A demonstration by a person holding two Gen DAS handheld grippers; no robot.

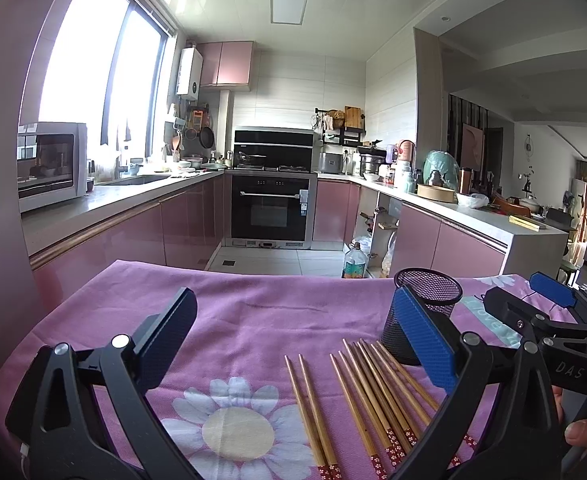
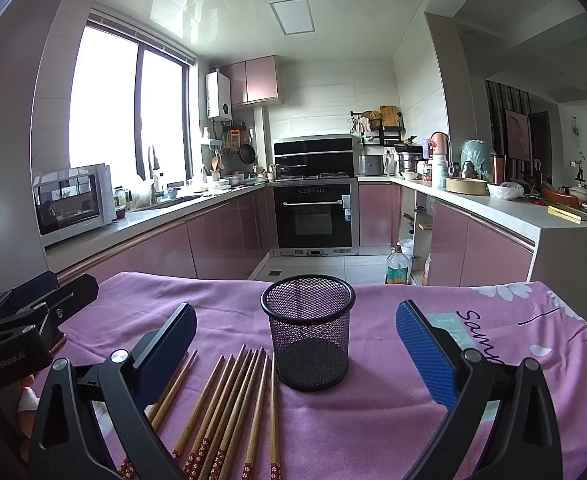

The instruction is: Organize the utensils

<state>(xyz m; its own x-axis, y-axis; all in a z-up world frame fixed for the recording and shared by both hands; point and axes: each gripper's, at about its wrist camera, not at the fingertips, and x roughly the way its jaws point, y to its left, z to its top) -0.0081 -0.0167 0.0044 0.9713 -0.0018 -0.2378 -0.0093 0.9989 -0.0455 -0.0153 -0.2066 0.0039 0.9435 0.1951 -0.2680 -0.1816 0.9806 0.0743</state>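
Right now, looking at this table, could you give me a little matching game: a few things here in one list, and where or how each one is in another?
Things:
1. chopsticks
2. mesh holder
3. left gripper
4. oil bottle

States:
A. standing on the kitchen floor
B. upright and empty on the cloth
C. lying flat on the cloth
D. jaws wide open, holding nothing

Pairs: 1-C, 2-B, 3-D, 4-A

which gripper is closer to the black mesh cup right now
Right. The right gripper frames the mesh cup between its open fingers; the left gripper sits off to the cup's left, over the chopsticks.
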